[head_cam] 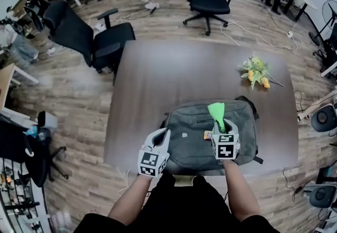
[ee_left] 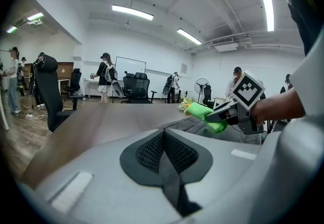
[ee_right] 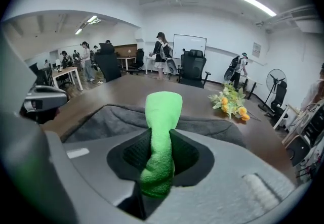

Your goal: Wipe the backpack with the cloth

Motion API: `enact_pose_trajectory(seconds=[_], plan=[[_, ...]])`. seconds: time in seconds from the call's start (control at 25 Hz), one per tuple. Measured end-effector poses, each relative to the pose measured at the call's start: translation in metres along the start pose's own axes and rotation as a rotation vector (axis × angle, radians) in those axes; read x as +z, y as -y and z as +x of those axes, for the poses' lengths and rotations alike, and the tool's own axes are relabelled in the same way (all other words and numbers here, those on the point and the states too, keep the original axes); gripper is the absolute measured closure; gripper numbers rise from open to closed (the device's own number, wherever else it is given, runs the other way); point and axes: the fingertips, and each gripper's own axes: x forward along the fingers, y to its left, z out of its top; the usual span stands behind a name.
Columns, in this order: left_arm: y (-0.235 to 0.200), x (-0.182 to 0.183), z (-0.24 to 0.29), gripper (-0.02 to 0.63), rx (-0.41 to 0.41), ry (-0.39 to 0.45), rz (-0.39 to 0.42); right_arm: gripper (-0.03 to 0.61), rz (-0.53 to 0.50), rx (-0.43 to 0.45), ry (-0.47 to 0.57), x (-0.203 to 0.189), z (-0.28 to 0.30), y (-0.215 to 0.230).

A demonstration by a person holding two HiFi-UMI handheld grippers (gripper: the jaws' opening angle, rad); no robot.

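Observed from the near end of the counter (head_cam: 168, 74), left to right.

1. An office chair (head_cam: 84, 34) stands off the counter's far-left corner, well apart from the work and of no concern to it.

2. The left tool (head_cam: 162, 136) is at the near-left corner of the backpack (head_cam: 192, 134). Its jaws are closed together with nothing between them. Judgement: it is stationed there to steady the bag against sliding once wiping begins. No view settles whether it touches the fabric.

3. The backpack lies flat on the near half of the counter, front panel up, close to the person. That presents its broadest face for wiping.

4. The right tool (head_cam: 221, 125) is over the bag's near-right part, jaws clamped on the green cloth (head_cam: 217, 111). The cloth is pinched as a twisted roll, and its free end fans out beyond the jaw tips. Judgement: the grip is firm, but only that free end is available as a wiping face. It appears to point across the bag rather than press on it, so contact is not confirmed.

5. A bunch of flowers (head_cam: 255, 72) lies on the counter beyond the bag to the right, apart from it and outside any likely stroke.
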Motion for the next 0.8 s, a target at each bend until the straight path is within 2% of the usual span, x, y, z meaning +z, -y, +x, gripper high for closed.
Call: enact_pose_trajectory(seconds=[0.12,0.32,0.52,0.68,0.8], plan=[[-0.004,-0.008,-0.009,0.595,0.017,-0.013,-0.006,0.480,0.009,0.072,-0.002,-0.002,0.008,-0.039],[-0.012,-0.022,-0.022,0.595,0.045,-0.037,-0.024,0.479,0.099,0.198,-0.019,-0.010,0.019,-0.102],[-0.023,-0.027,-0.035,0.595,0.071,-0.044,-0.045,0.477,0.130,0.300,-0.037,-0.015,0.024,-0.162],[-0.031,-0.029,-0.044,0.595,0.087,-0.040,-0.051,0.479,0.130,0.341,-0.069,-0.021,0.034,-0.187],[-0.038,-0.032,-0.050,0.595,0.100,-0.041,-0.054,0.479,0.118,0.336,-0.090,-0.027,0.038,-0.193]])
